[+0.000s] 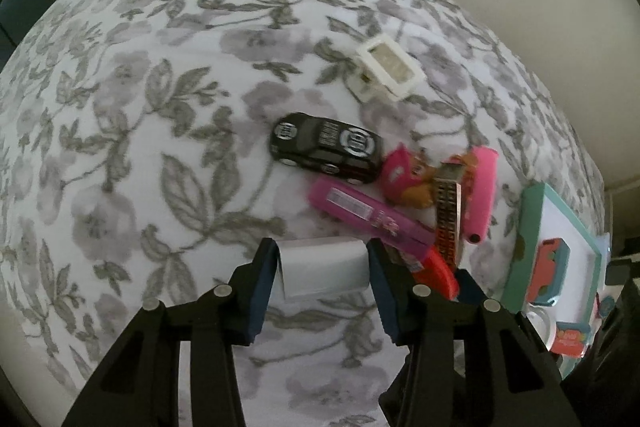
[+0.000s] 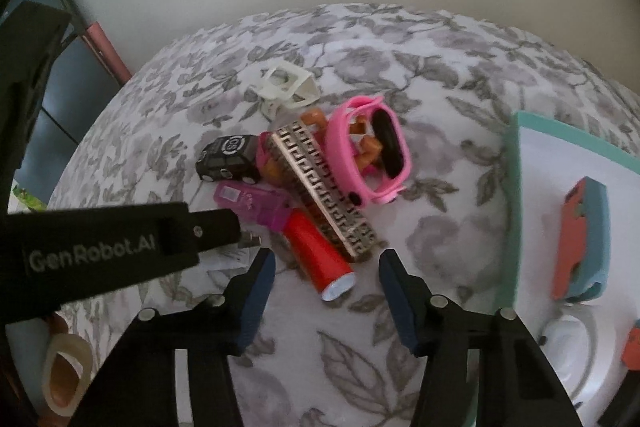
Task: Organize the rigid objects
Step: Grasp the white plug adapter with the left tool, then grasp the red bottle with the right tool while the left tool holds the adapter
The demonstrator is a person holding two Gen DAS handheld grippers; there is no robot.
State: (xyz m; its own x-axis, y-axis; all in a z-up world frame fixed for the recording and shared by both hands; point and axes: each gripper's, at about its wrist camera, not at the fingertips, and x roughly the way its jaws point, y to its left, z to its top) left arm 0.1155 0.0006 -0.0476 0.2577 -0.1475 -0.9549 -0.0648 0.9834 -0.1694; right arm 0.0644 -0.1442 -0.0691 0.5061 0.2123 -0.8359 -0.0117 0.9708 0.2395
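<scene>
The left gripper [image 1: 322,267] is seen pinching a small white box [image 1: 320,269], its blue pads set against the box's two sides at the near edge of the pile. The right gripper [image 2: 326,283] is held spread above the floral bedcover [image 2: 440,75], its jaws to either side of the near end of a red tube [image 2: 320,255] without touching it.

Little of the sorting appears done. A teal-rimmed tray [image 2: 510,211] at the right already holds a coral and blue item [image 2: 582,239] and a few smaller pieces. Still heaped together on the cover are a black toy car [image 1: 326,147], a purple case [image 1: 370,215], a patterned metal bar [image 2: 324,191], a pink toy vehicle [image 2: 370,151] and, slightly apart at the far side, a white clip [image 1: 388,69]. Most of the pile is judged still to be moved.
</scene>
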